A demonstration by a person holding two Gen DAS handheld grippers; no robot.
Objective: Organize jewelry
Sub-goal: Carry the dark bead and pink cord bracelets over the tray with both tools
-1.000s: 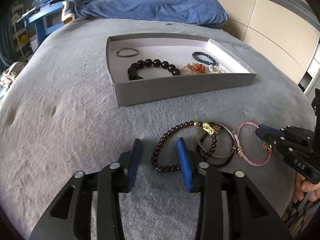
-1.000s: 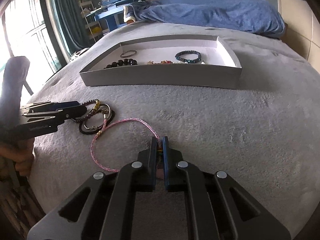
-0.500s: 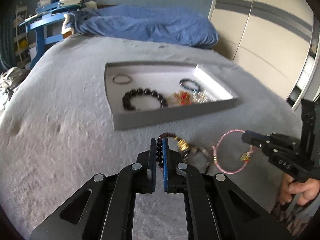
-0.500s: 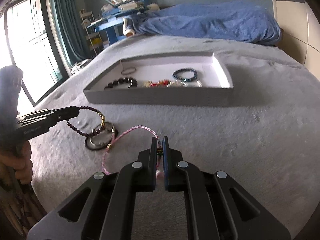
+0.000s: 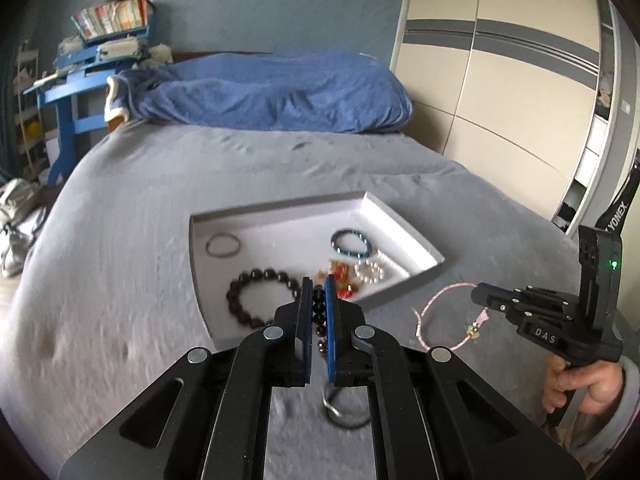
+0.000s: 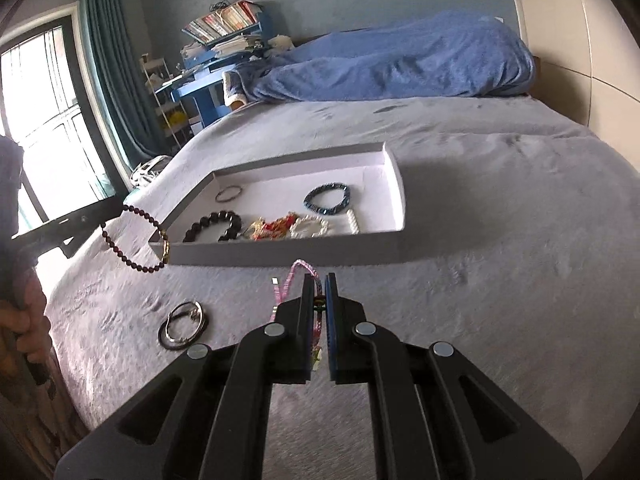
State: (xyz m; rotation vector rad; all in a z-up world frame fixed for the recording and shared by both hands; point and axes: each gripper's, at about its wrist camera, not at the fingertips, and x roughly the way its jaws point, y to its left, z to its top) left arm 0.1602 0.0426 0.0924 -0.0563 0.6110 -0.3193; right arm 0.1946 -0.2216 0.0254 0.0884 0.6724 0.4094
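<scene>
- The grey tray [image 5: 404, 236] with a white floor lies on the grey bedspread [image 5: 120, 240]. In it are a thin dark ring [image 5: 223, 245] near the far left corner, a bracelet of big black beads [image 5: 244, 300] at the near left, a blue beaded bracelet [image 5: 352, 243] toward the right, a red-and-gold piece [image 5: 340, 278] in the middle, and a white pearl bracelet [image 5: 370, 272] just beside it.
- The left gripper [image 5: 319, 300] is pressed together on the dark red bead bracelet [image 6: 132, 240], which hangs free in the air, near the tray's front left corner in the right wrist view.
- The right gripper [image 6: 319, 296] is clamped on the pink cord bracelet [image 5: 440, 316] at its small charm; the loop dangles in front of the tray's near wall, clear of the bedspread.
- A silver bangle and a black ring [image 6: 182, 324] lie together on the bedspread, well short of the tray.
- Half a second ago the dark red bracelet had only just left the cloth, close to the bangle; now it is lifted higher and nearer the tray.
- The pink bracelet's loop has also come up off the bedspread and moved toward the tray.
- A second ago the left fingers were spread around the bracelet; now they pinch it.
- The tray's contents are unchanged.
</scene>
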